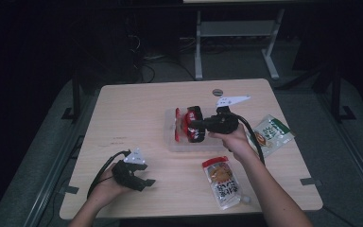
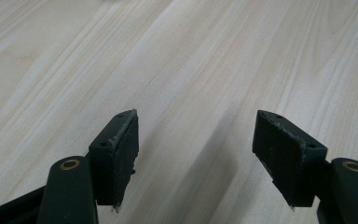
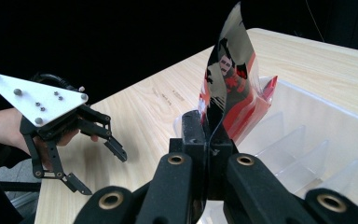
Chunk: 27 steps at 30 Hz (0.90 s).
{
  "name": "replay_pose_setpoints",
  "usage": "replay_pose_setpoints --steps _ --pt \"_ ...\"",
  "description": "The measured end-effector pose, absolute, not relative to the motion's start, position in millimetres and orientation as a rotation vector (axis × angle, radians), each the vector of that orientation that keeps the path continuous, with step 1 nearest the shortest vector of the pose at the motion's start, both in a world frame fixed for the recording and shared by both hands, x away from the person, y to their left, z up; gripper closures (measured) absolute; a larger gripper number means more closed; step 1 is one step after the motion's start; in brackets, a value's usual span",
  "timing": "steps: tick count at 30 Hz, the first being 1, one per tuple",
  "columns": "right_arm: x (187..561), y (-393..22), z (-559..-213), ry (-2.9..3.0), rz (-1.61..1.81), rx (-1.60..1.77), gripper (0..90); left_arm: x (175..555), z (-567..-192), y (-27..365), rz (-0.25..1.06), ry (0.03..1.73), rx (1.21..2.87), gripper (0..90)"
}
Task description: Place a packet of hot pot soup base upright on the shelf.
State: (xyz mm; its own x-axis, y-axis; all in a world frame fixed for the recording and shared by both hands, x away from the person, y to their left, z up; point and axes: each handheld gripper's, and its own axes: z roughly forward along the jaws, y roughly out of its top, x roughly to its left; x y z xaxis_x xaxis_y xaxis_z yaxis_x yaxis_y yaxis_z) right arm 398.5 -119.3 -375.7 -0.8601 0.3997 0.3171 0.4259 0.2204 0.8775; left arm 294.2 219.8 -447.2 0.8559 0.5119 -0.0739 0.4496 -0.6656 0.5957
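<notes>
1. While resting low at the near left of the surface, the left gripper has its fingers spread, nothing between them.
2. Farther off, the right gripper fingers pinch a red packet over the clear tray.
3. Two snack pouches lie right of it.

Red pouch: glossy reflective foil-like film. Bin: clear smooth plastic. Table: matt light woodgrain. Gripper pads: matt black, scuffed.

black hand-held gripper, grey triangular plate, cable
</notes>
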Motion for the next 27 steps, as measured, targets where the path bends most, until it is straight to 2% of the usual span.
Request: replay_pose_setpoints --steps 27 --pt "403 -101 -396 -2.479 -1.685 -0.834 89.5 294 -448 219 0.129 0.678 2.421 31.1"
